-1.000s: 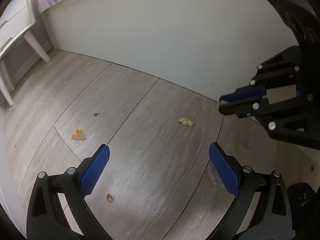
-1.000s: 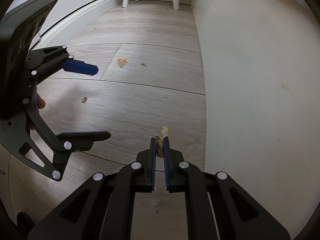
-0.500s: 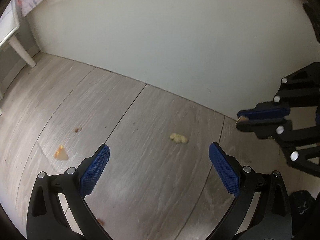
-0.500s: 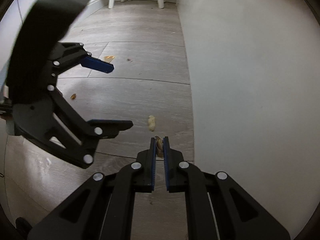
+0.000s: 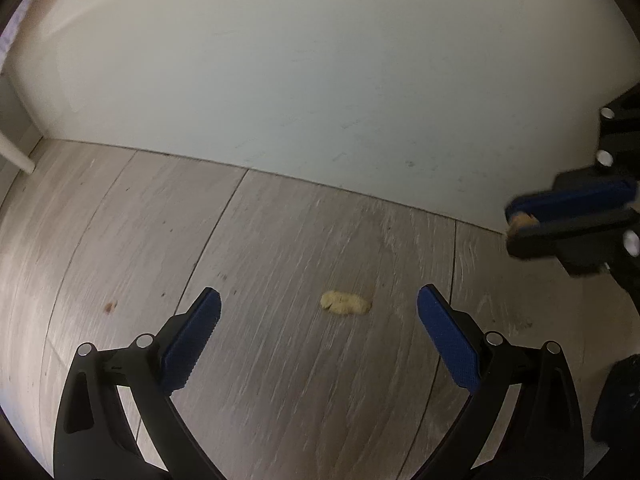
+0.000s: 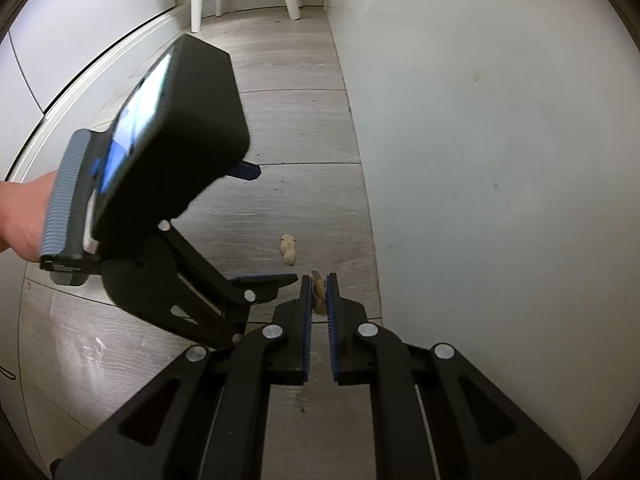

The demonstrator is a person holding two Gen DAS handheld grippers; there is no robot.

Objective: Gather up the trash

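I'm holding my left claw [image 5: 319, 332] wide open, its two knurled blue pads [image 5: 191, 344] flanking one lumpy yellow crumb [image 5: 345, 303] lying mid-frame on the grey wood-grain planks [image 5: 280, 380]. My right claw [image 6: 319, 294] is pinching a second, tan flaky scrap [image 6: 319, 289] at lower centre, nearly shut. A smooth white panel [image 5: 320, 72] is filling the top.

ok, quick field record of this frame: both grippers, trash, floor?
left hand-held gripper: open, empty, angled down over the yellow scrap
right hand-held gripper: shut on a tan scrap
yellow scrap: on the floor, between the left fingers' line, not touched
floor: grey wood planks, small brown crumb at left
white panel: behind the scrap
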